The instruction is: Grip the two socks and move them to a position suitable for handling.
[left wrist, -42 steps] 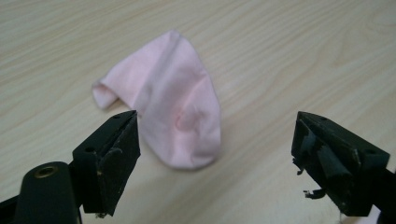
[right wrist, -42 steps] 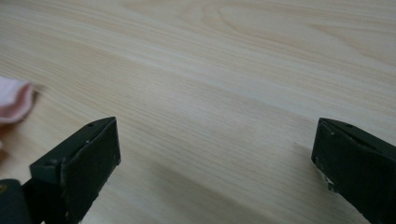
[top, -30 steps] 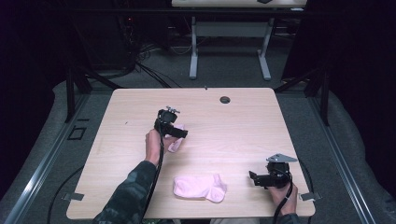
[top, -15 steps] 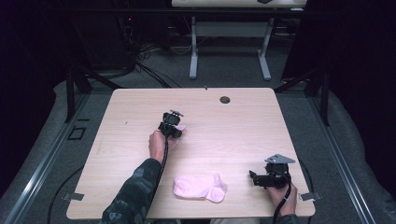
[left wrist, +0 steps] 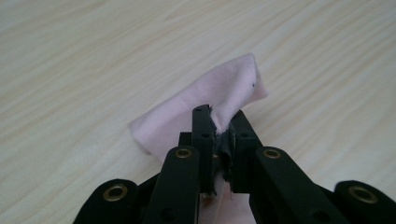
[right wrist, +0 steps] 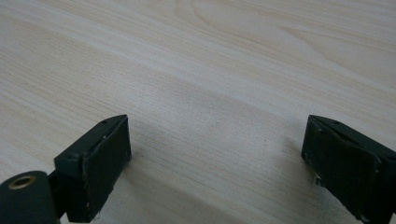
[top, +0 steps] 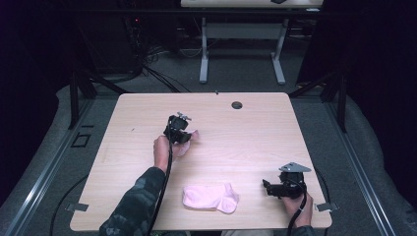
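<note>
I have the left gripper (left wrist: 219, 140) pinched on a fold of a pink sock (left wrist: 205, 107); its jaws have just been closing, and the soft knit is now bunched between the pads, with a corner of cloth standing up past the tips. In the high view this sock (top: 189, 140) sits near the middle of the table (top: 314, 147), somewhat toward the left edge, beside my left hand (top: 162, 147). A second pink sock (top: 210, 197) lies flat and apart from it near the front edge, a rounded foot shape with a slightly curled toe end. My right gripper (top: 265, 186) rests low near the front right corner, jaws spread wide with bare wood between them, pointing toward that second sock without touching it. I judge the work barely begun: one sock is caught, the other is untouched, and pairing or stacking them is not yet done. The tabletop is pale wood laminate with a fine grain, smooth and matte; the socks look thin, limp and stretchy.
</note>
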`<action>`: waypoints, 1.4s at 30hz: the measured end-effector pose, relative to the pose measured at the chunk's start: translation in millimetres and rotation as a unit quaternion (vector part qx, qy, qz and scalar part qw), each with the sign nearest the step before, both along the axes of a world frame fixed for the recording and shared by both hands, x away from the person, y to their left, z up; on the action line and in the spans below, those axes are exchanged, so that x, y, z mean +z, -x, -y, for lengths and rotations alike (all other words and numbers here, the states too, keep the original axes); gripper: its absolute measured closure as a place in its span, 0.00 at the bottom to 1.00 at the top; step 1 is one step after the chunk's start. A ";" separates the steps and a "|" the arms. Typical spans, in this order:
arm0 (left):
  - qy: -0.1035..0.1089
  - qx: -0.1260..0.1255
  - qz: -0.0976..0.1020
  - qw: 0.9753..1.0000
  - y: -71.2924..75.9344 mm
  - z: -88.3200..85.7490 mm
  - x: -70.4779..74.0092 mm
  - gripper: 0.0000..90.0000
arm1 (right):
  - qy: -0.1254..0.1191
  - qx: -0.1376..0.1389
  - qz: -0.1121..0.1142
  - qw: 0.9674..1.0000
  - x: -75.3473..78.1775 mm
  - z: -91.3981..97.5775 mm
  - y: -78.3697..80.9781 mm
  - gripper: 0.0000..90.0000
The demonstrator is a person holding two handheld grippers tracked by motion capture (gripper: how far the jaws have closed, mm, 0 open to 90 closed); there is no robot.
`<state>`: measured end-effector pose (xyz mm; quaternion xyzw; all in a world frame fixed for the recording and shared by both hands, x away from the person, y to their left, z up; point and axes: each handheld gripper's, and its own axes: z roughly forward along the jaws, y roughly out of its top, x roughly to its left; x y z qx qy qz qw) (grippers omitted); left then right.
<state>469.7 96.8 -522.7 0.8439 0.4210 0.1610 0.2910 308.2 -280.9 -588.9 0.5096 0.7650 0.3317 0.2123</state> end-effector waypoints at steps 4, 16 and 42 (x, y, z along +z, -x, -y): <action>0.014 -0.038 0.026 0.999 19.3 10.4 18.2 0.93 | 0.001 0.000 -0.001 1.000 0.1 0.0 0.0 0.09; -0.016 -0.208 0.002 0.978 75.1 77.3 -9.4 0.92 | 0.002 -0.001 -0.001 1.000 0.1 -0.2 0.1 0.09; 0.062 -0.068 -0.125 0.988 96.3 1.7 -24.6 0.45 | -0.065 0.128 -0.069 0.987 46.2 -67.7 -92.2 0.42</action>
